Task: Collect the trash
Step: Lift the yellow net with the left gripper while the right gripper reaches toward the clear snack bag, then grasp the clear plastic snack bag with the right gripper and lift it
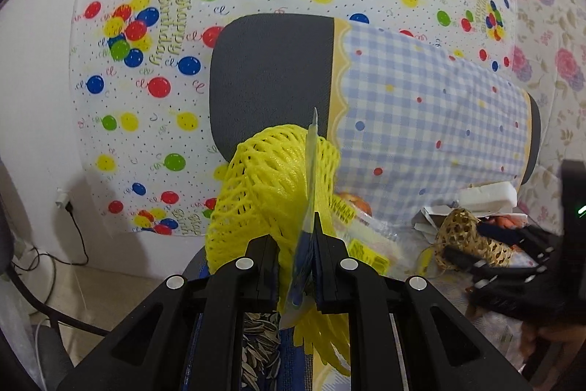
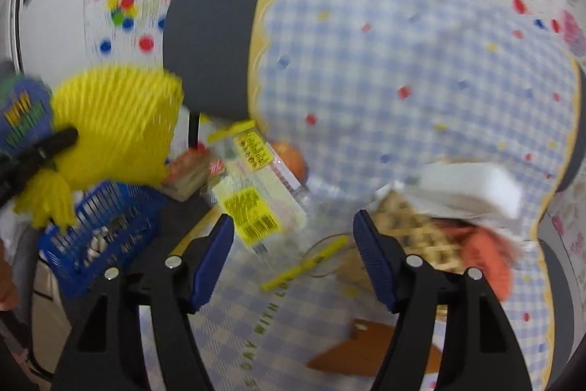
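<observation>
Left gripper (image 1: 296,262) pinches thin blue wrapper (image 1: 306,244) and yellow foam net (image 1: 271,185). We drop these into blue plastic basket (image 2: 106,237) next. Right gripper (image 2: 293,259) wide, empty.

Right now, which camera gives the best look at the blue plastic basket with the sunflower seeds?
The right wrist view: the blue basket shows whole at lower left, slatted walls and seeds visible, though motion-blurred. In the left wrist view only a sliver of it appears, behind the left gripper.

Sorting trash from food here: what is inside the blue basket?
The blue basket holds sunflower seeds or shells, striped black and white. The yellow foam net, held above by the left gripper, covers part of it; deeper contents are hidden.
</observation>
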Action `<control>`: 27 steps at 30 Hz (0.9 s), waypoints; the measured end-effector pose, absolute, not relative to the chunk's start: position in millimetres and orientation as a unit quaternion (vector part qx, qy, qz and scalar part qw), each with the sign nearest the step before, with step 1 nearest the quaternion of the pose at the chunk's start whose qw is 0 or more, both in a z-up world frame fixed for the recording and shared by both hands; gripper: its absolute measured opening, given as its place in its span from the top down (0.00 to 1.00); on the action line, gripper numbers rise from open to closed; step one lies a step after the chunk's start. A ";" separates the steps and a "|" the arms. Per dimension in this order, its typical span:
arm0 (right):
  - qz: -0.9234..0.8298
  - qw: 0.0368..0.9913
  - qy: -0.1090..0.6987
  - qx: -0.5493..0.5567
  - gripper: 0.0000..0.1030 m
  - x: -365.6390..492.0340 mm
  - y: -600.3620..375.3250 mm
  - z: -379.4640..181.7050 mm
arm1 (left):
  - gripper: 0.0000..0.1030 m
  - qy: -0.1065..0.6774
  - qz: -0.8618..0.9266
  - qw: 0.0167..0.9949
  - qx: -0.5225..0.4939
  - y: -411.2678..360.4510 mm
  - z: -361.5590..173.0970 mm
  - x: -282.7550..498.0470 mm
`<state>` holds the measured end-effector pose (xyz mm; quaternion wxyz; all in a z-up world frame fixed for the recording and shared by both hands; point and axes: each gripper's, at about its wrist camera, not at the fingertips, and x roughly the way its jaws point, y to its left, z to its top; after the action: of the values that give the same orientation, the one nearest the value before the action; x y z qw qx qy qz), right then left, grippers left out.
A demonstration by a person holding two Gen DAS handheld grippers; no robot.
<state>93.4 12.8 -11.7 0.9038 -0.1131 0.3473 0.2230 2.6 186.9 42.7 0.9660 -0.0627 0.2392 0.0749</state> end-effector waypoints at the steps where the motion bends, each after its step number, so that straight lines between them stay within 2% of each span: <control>1: 0.226 0.897 0.360 -0.122 0.34 96.8 22.9 -21.5 | 0.86 0.240 0.074 0.966 -0.065 189.9 40.2 3.8; 11: 0.232 0.843 0.425 -0.235 0.30 110.2 71.8 -81.4 | 0.86 0.243 0.060 0.965 -0.082 199.4 24.6 4.6; 17: 0.225 0.876 0.403 -0.139 0.29 138.5 47.3 -42.3 | 0.86 0.241 0.058 0.965 -0.088 201.9 23.7 6.7; 19: 0.230 0.876 0.404 -0.127 0.19 153.7 46.9 -37.3 | 0.86 0.246 0.059 0.963 -0.089 202.7 24.2 13.5; 27: 0.249 0.867 0.419 -0.105 0.17 199.0 55.1 -47.2 | 0.86 0.261 0.052 0.962 -0.067 194.9 26.3 47.9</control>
<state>199.0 55.1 -47.2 0.8667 -0.1047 0.4194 0.2491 47.9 194.9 26.3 0.9616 -0.0670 0.2610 0.0516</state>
